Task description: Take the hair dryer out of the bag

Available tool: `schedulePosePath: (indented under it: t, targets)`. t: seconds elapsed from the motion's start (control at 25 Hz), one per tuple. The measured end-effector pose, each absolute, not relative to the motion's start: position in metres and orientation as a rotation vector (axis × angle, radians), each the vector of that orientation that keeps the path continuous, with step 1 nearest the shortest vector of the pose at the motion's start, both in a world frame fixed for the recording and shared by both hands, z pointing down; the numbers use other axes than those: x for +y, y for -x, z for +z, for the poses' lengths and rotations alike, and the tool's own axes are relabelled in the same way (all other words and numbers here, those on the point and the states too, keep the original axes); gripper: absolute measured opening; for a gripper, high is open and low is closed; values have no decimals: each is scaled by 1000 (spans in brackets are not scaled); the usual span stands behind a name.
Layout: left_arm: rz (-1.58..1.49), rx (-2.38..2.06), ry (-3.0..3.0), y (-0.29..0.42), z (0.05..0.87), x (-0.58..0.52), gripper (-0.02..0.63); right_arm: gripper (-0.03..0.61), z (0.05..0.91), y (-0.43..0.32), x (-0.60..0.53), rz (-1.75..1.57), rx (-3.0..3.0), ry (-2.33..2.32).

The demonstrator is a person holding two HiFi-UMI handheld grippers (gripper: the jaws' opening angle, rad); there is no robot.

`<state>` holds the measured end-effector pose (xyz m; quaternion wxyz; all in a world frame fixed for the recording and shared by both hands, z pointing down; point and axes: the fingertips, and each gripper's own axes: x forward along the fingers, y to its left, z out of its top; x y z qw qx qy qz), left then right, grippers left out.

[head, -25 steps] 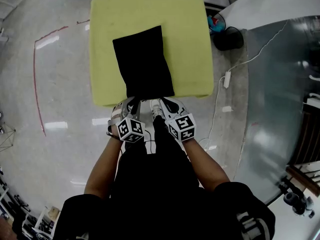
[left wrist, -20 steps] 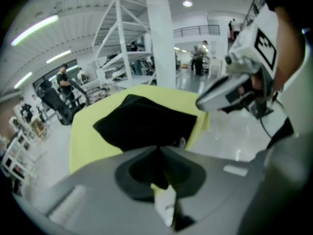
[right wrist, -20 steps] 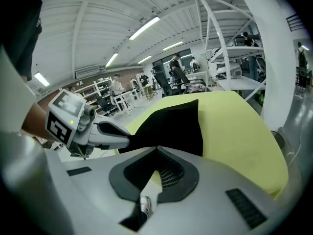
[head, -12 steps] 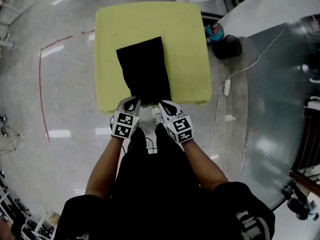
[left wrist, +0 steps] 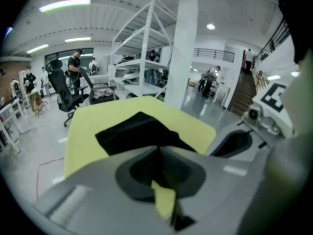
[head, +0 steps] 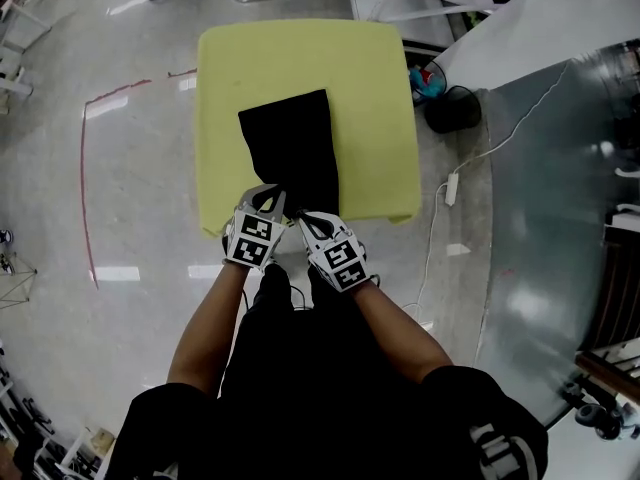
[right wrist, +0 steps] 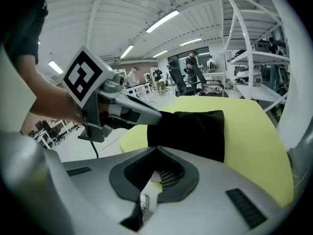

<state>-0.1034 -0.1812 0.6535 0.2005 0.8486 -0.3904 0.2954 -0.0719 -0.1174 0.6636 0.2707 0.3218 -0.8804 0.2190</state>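
A flat black bag (head: pixel 290 148) lies on a yellow-green square table (head: pixel 370 88), its near end at the table's front edge. No hair dryer shows. My left gripper (head: pixel 268 200) is at the bag's near left corner, shut on the fabric there. In the left gripper view the black bag (left wrist: pixel 137 131) rises in a fold to the closed jaw tips (left wrist: pixel 157 150). My right gripper (head: pixel 303 218) is just right of it at the bag's near edge, shut with nothing held. In the right gripper view its jaws (right wrist: pixel 156 151) meet short of the bag (right wrist: pixel 190 129), and the left gripper (right wrist: pixel 146 114) pinches the bag's corner.
A black round object (head: pixel 455 108) and a blue item (head: pixel 432 53) sit on the floor to the table's right. A white cable with a plug block (head: pixel 452 183) runs there too. Red tape (head: pixel 85 168) marks the floor on the left. My legs stand close to the table's front edge.
Both grippers moved forward from below the table's front edge onto the bag's near end. The left one rolled and shut on the corner. The right one drew closer to the left.
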Motion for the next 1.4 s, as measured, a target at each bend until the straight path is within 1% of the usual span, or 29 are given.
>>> schedulePosePath:
  t: [0.36, 0.6, 0.76, 0.8, 0.84, 0.88, 0.92, 1.16, 1.4]
  targets:
    - [794, -1060, -2394, 105, 650, -193, 20, 8, 693, 91, -134, 618, -2284, -899]
    - [781, -1028, -2397, 106, 649, -197, 20, 8, 697, 91, -150, 612, -2261, -963]
    - [777, -1003, -2403, 107, 650, -197, 20, 10, 702, 75, -164, 587, -2171, -1091]
    - [770, -998, -2402, 107, 650, -197, 20, 26, 705, 72, -167, 593, -2150, -1104]
    - [763, -993, -2399, 107, 651, -198, 20, 63, 709, 70, -168, 605, -2131, -1106]
    - [757, -990, -2395, 107, 652, -199, 20, 132, 713, 70, -169, 620, -2111, -1102]
    - [753, -988, -2391, 107, 653, -200, 20, 171, 717, 69, -170, 636, -2092, -1098]
    - [742, -968, -2378, 108, 654, -203, 20, 183, 733, 70, -182, 704, -2026, -1127]
    - [740, -961, -2361, 110, 656, -203, 20, 213, 745, 73, -188, 747, -1945, -1122]
